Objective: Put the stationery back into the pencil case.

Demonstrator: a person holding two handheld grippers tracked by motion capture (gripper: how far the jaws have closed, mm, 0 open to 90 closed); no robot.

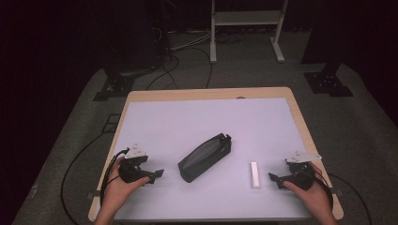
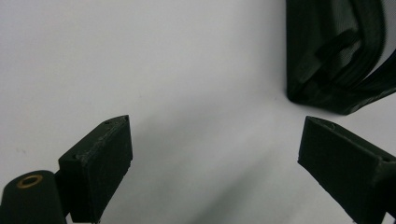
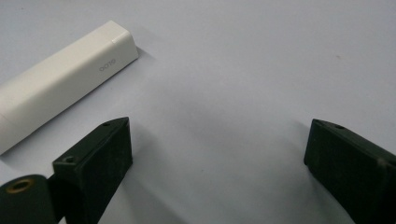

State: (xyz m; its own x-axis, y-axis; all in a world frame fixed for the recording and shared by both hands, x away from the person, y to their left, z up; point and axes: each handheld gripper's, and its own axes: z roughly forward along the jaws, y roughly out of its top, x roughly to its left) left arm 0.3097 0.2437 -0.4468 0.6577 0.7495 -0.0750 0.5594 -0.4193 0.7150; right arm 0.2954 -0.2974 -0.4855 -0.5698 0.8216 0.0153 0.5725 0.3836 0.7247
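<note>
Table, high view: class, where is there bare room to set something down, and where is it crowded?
Bare: the whole far half of the table, beyond the pouch; also the near strip in front of the pouch, between the left tool and the white bar. Crowded: the near corners with the hands, and the narrow gap between the bar and the right tool.

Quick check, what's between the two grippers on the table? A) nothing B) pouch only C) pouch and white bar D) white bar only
C: in the high view the dark pouch lies mid-table and the white bar lies to its right, both between the open left gripper and right gripper.
</note>
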